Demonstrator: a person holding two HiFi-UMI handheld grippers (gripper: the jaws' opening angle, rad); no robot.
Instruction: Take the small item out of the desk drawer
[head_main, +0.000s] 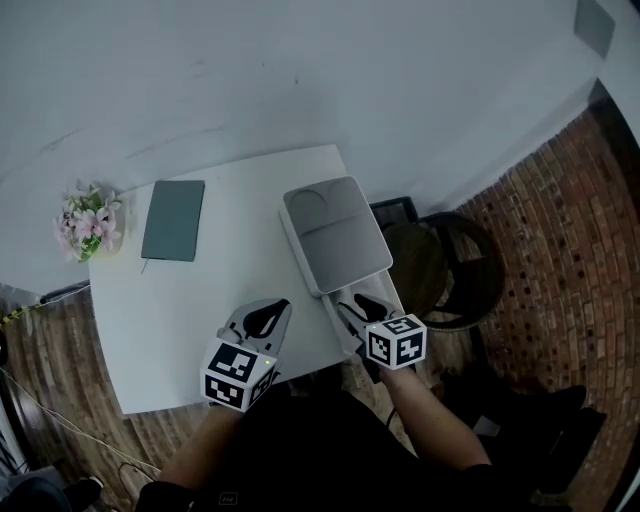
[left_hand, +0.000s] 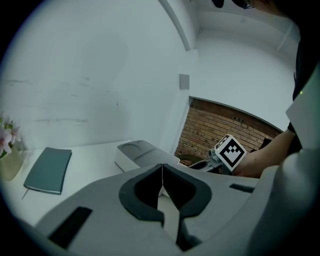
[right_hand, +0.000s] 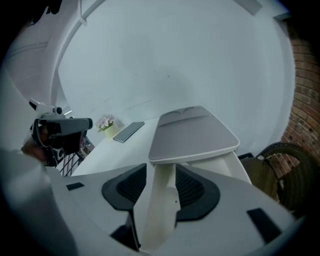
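Note:
A grey drawer unit stands at the right edge of the white desk. Its pale drawer is pulled out toward me. My right gripper is at the drawer's near end. In the right gripper view the right gripper stands open, with the drawer's cream wall between the pads. My left gripper hovers over the desk's front left of the drawer, and the left gripper is shut on nothing. The inside of the drawer is hidden, and no small item shows.
A teal notebook lies at the back left of the desk, with a small pot of pink flowers at the far left corner. A dark round wicker chair stands right of the desk on the brick floor.

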